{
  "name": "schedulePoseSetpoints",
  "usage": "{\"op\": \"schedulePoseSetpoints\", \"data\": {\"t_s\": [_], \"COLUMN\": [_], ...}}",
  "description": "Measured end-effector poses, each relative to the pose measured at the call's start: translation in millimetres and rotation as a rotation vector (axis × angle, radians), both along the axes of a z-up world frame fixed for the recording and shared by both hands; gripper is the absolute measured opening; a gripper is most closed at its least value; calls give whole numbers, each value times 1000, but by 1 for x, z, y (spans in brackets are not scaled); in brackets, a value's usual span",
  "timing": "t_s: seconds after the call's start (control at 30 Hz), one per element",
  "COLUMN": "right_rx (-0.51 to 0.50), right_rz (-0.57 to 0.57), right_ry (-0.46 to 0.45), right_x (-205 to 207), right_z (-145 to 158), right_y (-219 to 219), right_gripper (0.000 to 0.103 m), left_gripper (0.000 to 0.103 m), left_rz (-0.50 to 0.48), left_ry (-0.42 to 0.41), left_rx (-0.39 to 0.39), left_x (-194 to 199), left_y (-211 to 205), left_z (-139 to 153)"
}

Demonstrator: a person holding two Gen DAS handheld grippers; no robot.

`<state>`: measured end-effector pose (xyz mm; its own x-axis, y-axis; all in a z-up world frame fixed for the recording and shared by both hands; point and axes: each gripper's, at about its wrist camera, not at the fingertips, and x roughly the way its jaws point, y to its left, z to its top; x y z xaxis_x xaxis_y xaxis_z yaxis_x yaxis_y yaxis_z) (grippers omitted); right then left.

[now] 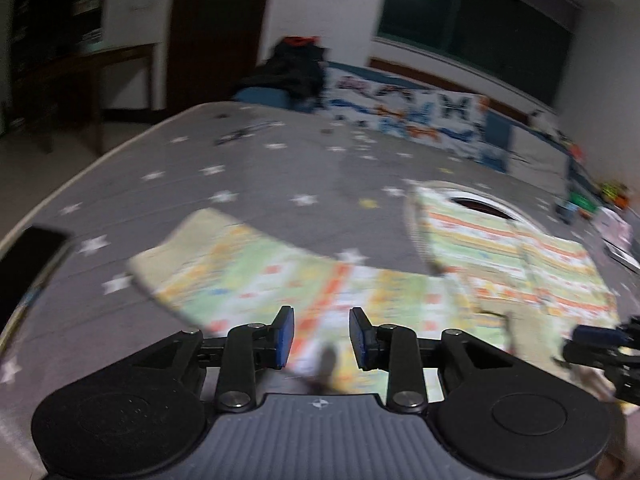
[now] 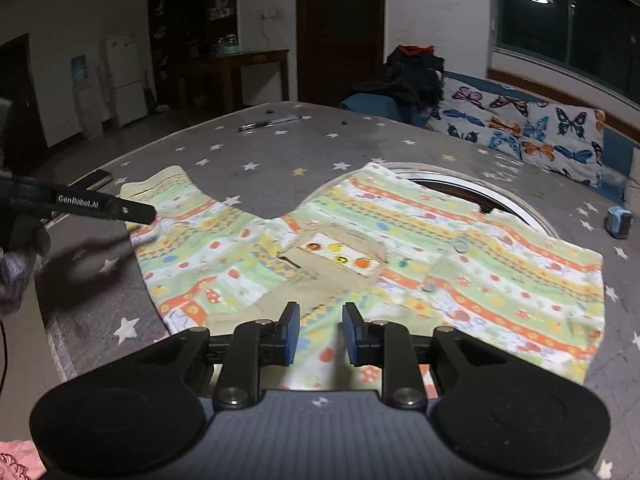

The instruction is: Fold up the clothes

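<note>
A small child's garment (image 2: 360, 256) in green, yellow and orange stripes lies flat on the grey star-print bed sheet (image 2: 260, 152); it also shows, blurred, in the left wrist view (image 1: 320, 280). My left gripper (image 1: 321, 336) is open and empty, hovering over the garment's left part. My right gripper (image 2: 320, 330) is open and empty just above the garment's near edge. The left gripper's body (image 2: 80, 204) reaches in from the left in the right wrist view, over the garment's left sleeve.
A butterfly-print cushion (image 2: 532, 132) and dark clothes (image 2: 412, 76) lie at the bed's far side. A pen (image 2: 268, 123) lies far on the sheet, a small blue object (image 2: 618, 220) at right, a dark phone (image 1: 28, 264) at left. Pink cloth (image 2: 16, 460) shows bottom left.
</note>
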<state>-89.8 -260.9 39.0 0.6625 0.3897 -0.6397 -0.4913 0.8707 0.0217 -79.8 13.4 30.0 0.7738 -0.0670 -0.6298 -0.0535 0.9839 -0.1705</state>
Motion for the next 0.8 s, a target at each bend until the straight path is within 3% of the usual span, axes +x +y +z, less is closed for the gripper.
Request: {"op": "schedulePoseSetpoints", "data": {"t_s": [0.07, 0.13, 0.27, 0.37, 0.47, 0.8], "right_rx": [10, 22, 35, 58, 12, -52], "right_rz": [8, 9, -12, -34, -41, 34], "right_ry": [13, 38, 82, 76, 39, 35], "right_x": [5, 11, 20, 25, 31, 50], "right_z": [-1, -3, -11, -11, -11, -18], "right_y": [5, 9, 15, 17, 24, 29], "right_gripper": [23, 23, 23, 23, 23, 26], "left_gripper": [34, 45, 45, 47, 47, 47], "left_rz": [46, 97, 151, 155, 154, 159], "left_ry": [-2, -10, -10, -8, -3, 6], "left_rx": [16, 35, 19, 18, 12, -13], "left_x": [-3, -5, -6, -8, -10, -8], "left_y": [12, 23, 39, 43, 44, 48], "left_z": [-1, -1, -2, -3, -4, -8]}}
